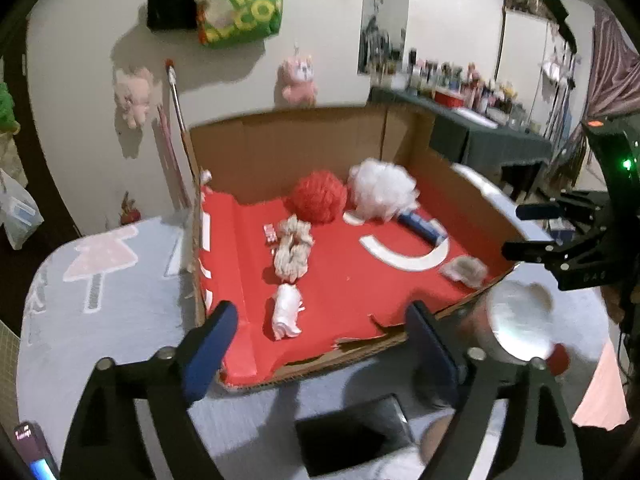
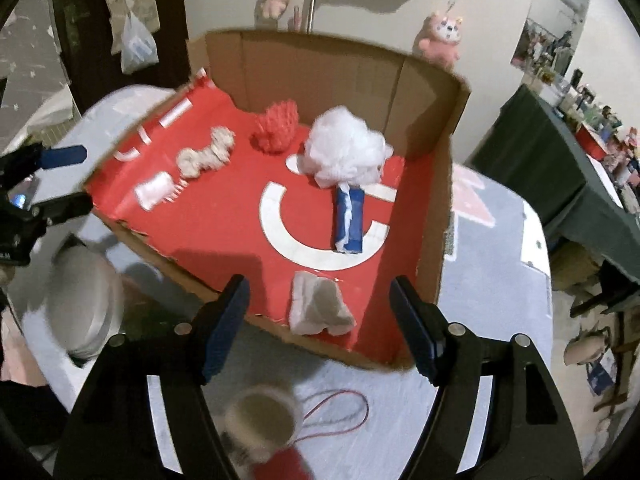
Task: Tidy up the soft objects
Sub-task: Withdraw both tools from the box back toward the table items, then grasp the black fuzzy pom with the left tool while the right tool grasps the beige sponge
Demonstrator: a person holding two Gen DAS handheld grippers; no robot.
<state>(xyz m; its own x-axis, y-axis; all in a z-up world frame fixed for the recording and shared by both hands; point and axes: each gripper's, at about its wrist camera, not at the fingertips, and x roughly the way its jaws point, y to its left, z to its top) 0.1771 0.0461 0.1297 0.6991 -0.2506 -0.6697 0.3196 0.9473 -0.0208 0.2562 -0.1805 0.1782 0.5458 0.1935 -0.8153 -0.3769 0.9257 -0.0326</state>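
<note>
A cardboard box (image 1: 304, 144) lined in red holds the soft things: a red mesh pouf (image 1: 318, 196), a white pouf (image 1: 380, 190), a beige scrunchie (image 1: 294, 252), a small white bundle (image 1: 286, 316), a blue roll (image 1: 420, 226) and a grey-white pad (image 1: 464, 270). My left gripper (image 1: 324, 348) hangs open over the box's near edge, empty. My right gripper (image 2: 320, 328) is open too; the grey-white pad (image 2: 320, 308) lies on the box floor just beyond its fingertips, untouched. Each gripper shows in the other's view: the right gripper (image 1: 532, 230), the left gripper (image 2: 68, 180).
The box sits on a table with a grey-blue cloth (image 1: 100, 280). A blurred white-rimmed red item (image 2: 260, 420) with a red cord lies in front of the box. A grey round thing (image 2: 84, 308) sits at the left. Plush toys hang on the wall (image 1: 298, 80); a cluttered dark table (image 1: 480, 136) stands behind.
</note>
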